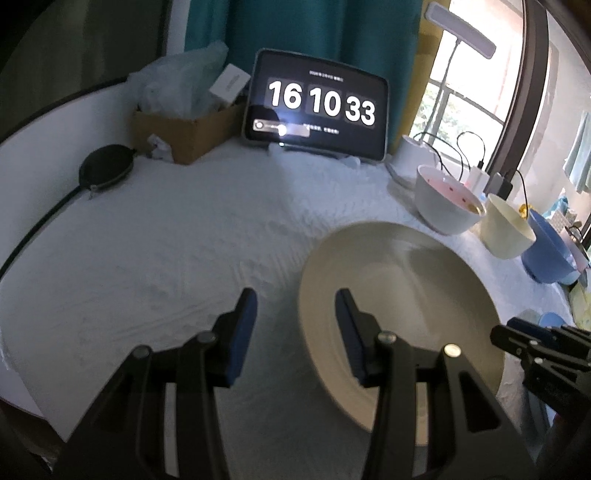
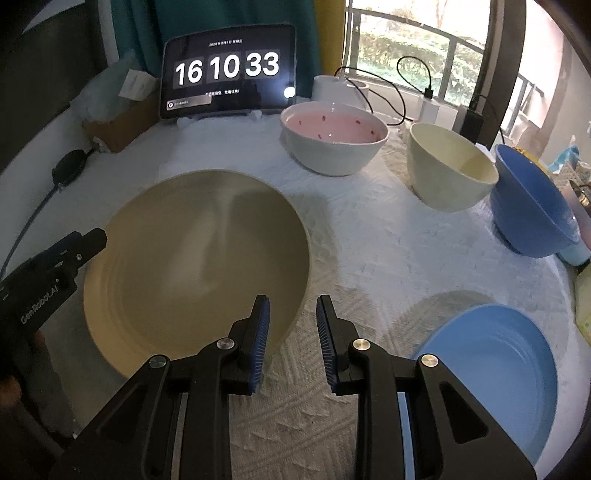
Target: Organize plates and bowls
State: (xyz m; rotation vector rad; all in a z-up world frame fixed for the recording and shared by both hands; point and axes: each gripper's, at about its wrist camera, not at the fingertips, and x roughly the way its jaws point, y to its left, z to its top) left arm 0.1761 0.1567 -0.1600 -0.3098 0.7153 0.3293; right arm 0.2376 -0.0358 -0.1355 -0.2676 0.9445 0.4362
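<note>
- L gripper (image 1: 295,332): jaws apart, holding nothing, one finger over the rim of the big cream plate (image 1: 399,295).
- R gripper (image 2: 293,339): open too, at the plate's other edge.
- Blue plate (image 2: 491,373) sits nearby on the cloth.
- Step looks like: grab cream plate. Next: squeeze on rim, lift flat.

Daylight comes in through a barred window (image 2: 402,40) on the right (green shrubs outside), beside a teal curtain (image 1: 295,33). A white quilted cloth (image 1: 184,240) covers the counter, and a white desk lamp (image 1: 460,29) stands at the back.
</note>
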